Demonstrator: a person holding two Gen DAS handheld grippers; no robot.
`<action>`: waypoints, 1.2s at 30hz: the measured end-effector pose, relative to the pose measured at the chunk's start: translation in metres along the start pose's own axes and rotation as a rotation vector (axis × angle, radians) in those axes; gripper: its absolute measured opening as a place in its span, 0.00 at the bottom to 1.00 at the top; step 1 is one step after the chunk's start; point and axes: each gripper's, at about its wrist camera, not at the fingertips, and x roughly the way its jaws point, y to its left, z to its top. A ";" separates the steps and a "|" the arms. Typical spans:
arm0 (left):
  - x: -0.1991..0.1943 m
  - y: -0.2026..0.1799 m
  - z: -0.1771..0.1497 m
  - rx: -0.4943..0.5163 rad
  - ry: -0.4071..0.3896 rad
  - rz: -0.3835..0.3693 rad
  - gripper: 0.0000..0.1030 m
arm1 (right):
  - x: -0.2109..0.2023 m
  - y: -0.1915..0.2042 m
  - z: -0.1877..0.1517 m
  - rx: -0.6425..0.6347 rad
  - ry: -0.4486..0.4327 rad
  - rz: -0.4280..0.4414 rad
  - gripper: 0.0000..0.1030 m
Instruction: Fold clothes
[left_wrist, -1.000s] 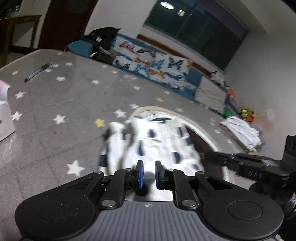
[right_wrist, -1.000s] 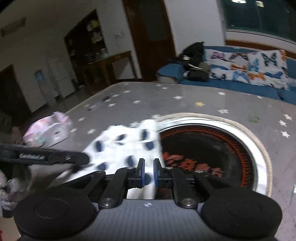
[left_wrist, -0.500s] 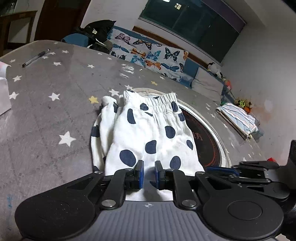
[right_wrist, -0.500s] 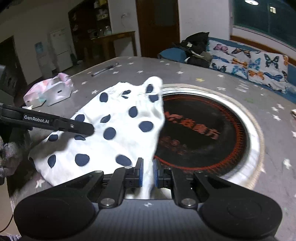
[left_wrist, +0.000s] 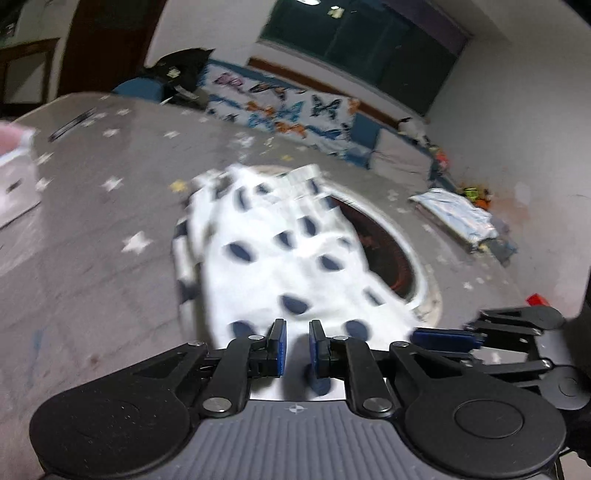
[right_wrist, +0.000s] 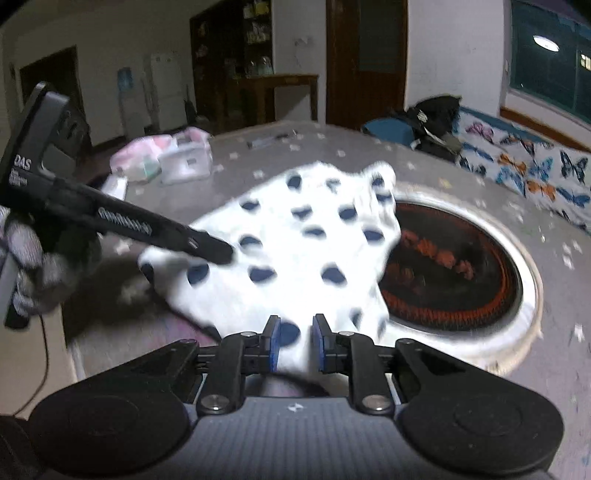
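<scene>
A white garment with navy polka dots (left_wrist: 291, 254) lies on the grey star-print tablecloth (left_wrist: 92, 229), its right side over a round inset hotplate (left_wrist: 391, 254). My left gripper (left_wrist: 297, 347) is at the garment's near edge, jaws narrowly apart with white cloth pinched between them. In the right wrist view the garment (right_wrist: 306, 243) spreads ahead, and my right gripper (right_wrist: 295, 343) holds its near hem in a small gap. The left gripper's fingertips (right_wrist: 218, 254) reach over the cloth from the left. Both views are motion-blurred.
The hotplate (right_wrist: 454, 266) has a metal rim. A white and pink box (right_wrist: 184, 158) and a pen (left_wrist: 72, 125) lie at the table's far left. A folded striped cloth (left_wrist: 458, 214) sits far right, a butterfly-print sofa (left_wrist: 295, 110) behind. A gloved hand (right_wrist: 22, 258) holds the left gripper.
Both grippers have pulled back and tilted up since half a second ago, dragging the garment's near edge. The right jaws stand slightly wider apart, cloth still between them.
</scene>
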 end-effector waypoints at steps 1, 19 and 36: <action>0.000 0.006 -0.003 -0.012 0.003 0.005 0.13 | -0.001 -0.004 -0.004 0.016 0.004 -0.001 0.18; -0.017 -0.002 -0.020 0.011 -0.011 0.006 0.14 | -0.006 -0.015 -0.010 0.077 -0.014 -0.003 0.25; -0.032 0.009 -0.022 -0.053 -0.049 0.019 0.14 | 0.020 -0.010 0.008 0.050 -0.022 0.022 0.34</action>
